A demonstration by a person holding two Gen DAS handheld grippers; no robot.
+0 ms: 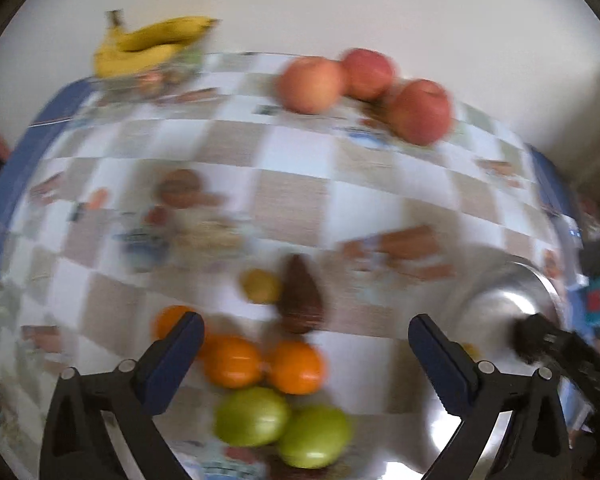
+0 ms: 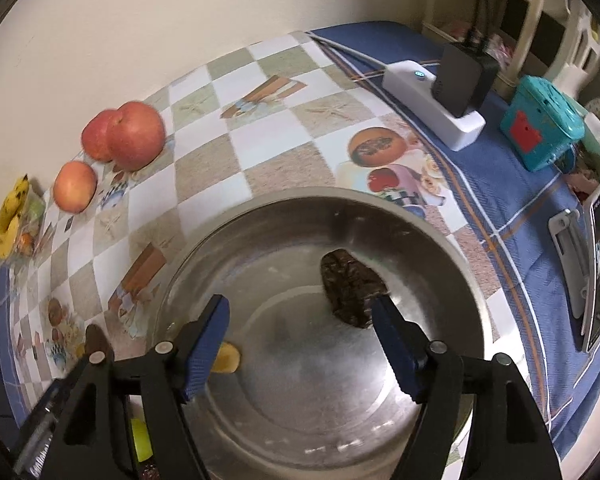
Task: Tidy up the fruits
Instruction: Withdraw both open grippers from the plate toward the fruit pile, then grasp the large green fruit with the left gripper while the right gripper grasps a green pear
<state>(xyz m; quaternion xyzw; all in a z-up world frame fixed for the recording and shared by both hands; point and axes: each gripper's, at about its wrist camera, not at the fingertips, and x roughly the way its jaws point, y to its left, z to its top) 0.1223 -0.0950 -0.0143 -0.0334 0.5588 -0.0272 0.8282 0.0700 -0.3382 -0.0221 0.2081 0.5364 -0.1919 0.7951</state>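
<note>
Checkered cloth covers the desk (image 1: 292, 208) against a pale wall. At the bottom of the blurred left wrist view, the left gripper (image 1: 306, 332) is spread wide with nothing between its fingers, above two green fruits (image 1: 284, 428) and oranges (image 1: 260, 360). Just beyond lie a small yellow fruit (image 1: 260, 286) and a dark brown scaly fruit (image 1: 300, 300). Apples (image 1: 364, 92) sit at upper centre, bananas (image 1: 152, 44) at upper left. In the right wrist view, the right gripper (image 2: 300, 320) hangs spread over a steel bowl (image 2: 440, 240) holding another dark scaly fruit (image 2: 350, 288) and a yellow piece (image 2: 228, 358).
</note>
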